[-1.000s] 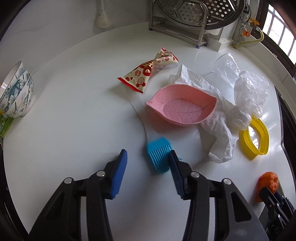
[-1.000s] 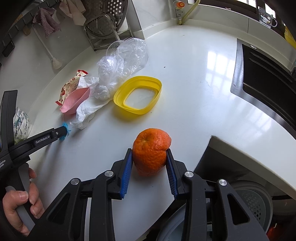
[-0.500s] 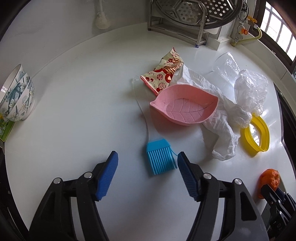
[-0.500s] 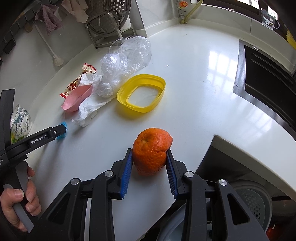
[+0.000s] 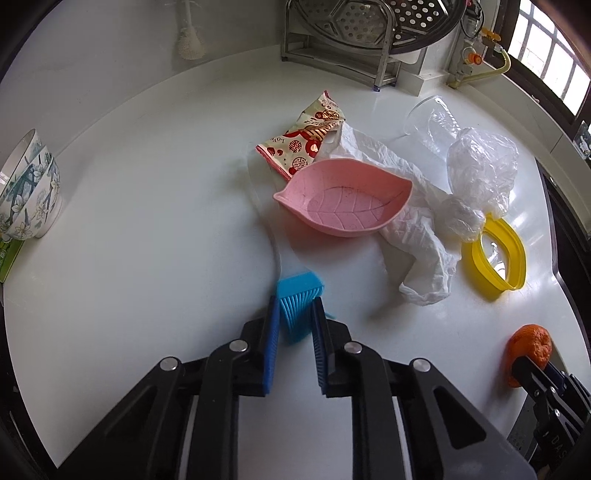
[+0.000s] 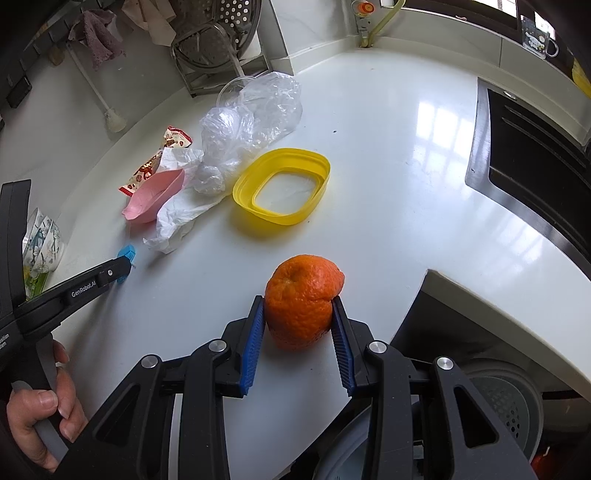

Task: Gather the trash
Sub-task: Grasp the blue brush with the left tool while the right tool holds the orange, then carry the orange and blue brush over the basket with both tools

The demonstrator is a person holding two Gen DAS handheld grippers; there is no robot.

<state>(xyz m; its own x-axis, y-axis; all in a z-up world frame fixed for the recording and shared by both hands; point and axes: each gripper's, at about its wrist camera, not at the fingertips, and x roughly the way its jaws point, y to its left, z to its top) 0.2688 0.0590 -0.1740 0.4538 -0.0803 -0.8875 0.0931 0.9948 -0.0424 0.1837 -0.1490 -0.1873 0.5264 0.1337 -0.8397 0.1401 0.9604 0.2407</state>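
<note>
Left claw [image 5: 294, 314] newly around brush [image 5: 297, 299]

On my white table [image 5: 147, 221] I see stacked floral bowls [image 5: 27, 192] far left, a pink leaf dish [image 5: 343, 205] at centre, a yellow ring [image 5: 495, 254] right, and a steel rack [image 5: 354, 33] far back.

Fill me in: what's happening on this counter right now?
A person with a gripper in each hand is clearing trash from a white counter. The right gripper is clamped on an orange peel at the counter's edge. The left gripper is closed on a blue brush head. A snack wrapper, crumpled tissue and clear plastic bag lie uncollected around a pink leaf dish.
</note>
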